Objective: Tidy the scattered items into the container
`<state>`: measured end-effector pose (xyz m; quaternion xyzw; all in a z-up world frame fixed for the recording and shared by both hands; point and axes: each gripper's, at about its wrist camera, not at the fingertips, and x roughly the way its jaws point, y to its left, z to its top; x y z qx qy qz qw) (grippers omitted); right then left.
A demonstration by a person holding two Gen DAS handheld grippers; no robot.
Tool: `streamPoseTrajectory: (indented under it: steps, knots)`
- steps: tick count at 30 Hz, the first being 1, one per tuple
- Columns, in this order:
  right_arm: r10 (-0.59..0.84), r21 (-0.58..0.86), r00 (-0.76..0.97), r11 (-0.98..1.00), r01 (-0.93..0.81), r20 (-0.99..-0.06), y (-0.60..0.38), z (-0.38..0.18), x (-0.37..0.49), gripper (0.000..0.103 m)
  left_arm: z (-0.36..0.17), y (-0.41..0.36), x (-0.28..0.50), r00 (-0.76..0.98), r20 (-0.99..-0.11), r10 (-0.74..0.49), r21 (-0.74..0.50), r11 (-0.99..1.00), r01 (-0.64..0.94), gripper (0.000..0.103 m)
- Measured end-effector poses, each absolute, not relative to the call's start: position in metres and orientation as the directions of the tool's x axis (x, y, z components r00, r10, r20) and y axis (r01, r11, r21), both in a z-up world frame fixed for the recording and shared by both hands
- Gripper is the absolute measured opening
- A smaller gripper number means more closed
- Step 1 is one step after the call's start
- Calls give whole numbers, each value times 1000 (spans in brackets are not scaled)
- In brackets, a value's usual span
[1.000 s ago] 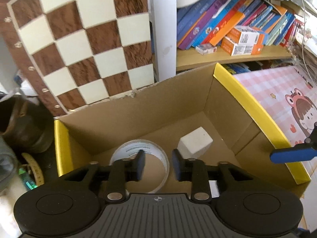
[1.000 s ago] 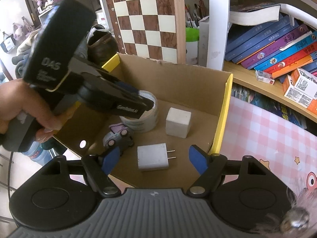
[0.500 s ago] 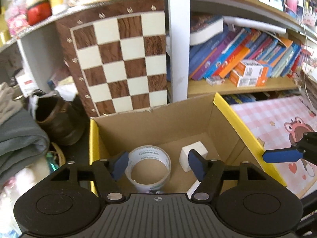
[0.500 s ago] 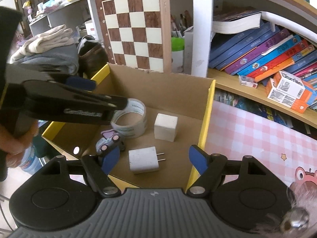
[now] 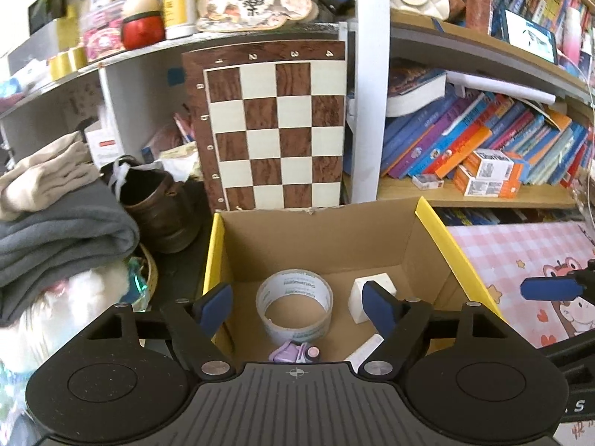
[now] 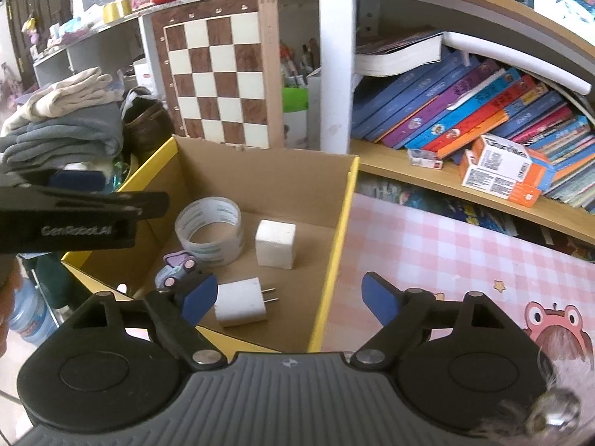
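Observation:
A cardboard box (image 5: pixel 316 238) (image 6: pixel 260 178) with yellow-taped side rims holds a tape roll (image 5: pixel 293 306) (image 6: pixel 209 228), a white cube (image 5: pixel 359 290) (image 6: pixel 276 243), a purple toy car (image 5: pixel 295 353) (image 6: pixel 176 269) and a white plug charger (image 6: pixel 241 301). My left gripper (image 5: pixel 297 306) hangs over the box's near edge, its jaws opening, nothing between them. My right gripper (image 6: pixel 290 299) hovers over the box's near right rim, jaws opening and holding nothing. The left tool's black body (image 6: pixel 74 219) shows at the left of the right wrist view.
A chessboard (image 5: pixel 275 133) leans behind the box. Left of it sit a brown shoe (image 5: pixel 160 204) and folded cloths (image 5: pixel 63 215). Shelves of books (image 6: pixel 465 119) run behind. A pink checked mat (image 6: pixel 446 260) with a cartoon lies right of the box.
My left gripper has risen and pulled back from inside the box, its jaws spreading wide; more shelf shows. The right gripper drew back slightly and its jaws widened. The box contents stayed put.

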<state>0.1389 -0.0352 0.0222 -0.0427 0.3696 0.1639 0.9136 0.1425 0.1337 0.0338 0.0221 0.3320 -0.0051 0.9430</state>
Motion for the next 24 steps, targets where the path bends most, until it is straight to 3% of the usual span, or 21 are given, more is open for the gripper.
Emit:
streamPoseTrajectory:
  steps: [8,24]
  knots:
    - [236,22,715,955,-296,-658,-43,20,120,98,27,130,113,783,-620,44,14,999,-45,85]
    - [224,-22,748,953,-303,-624,-42,13,84,103,21,117,75,797,-602,54,42,998,-36,91]
